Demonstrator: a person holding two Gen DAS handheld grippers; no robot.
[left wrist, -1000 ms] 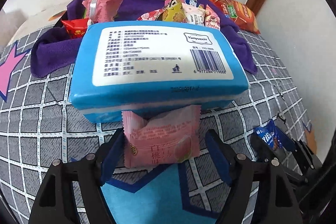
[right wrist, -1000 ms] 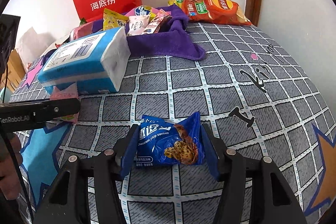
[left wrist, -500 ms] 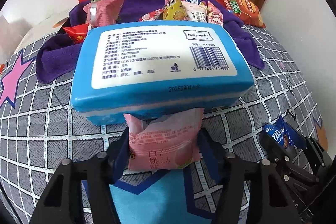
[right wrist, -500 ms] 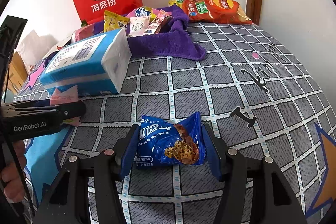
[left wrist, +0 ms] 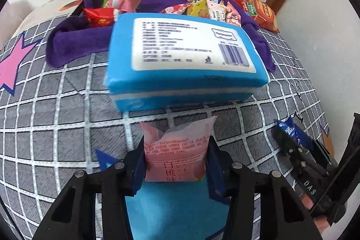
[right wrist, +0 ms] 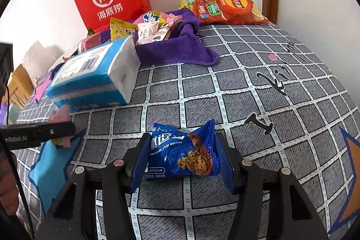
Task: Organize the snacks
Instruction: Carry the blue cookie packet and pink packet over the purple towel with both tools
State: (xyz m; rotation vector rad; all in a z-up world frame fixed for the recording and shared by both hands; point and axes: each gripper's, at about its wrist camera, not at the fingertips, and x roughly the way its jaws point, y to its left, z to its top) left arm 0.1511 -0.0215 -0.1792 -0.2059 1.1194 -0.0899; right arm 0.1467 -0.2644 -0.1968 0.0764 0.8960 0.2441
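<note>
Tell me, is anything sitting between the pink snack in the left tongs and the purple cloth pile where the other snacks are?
Yes. The blue tissue pack lies directly between the pink snack, held in the left tongs, and the purple cloth with the other snacks. It spans most of that path, so the snack would probably need lifting over it.
</note>
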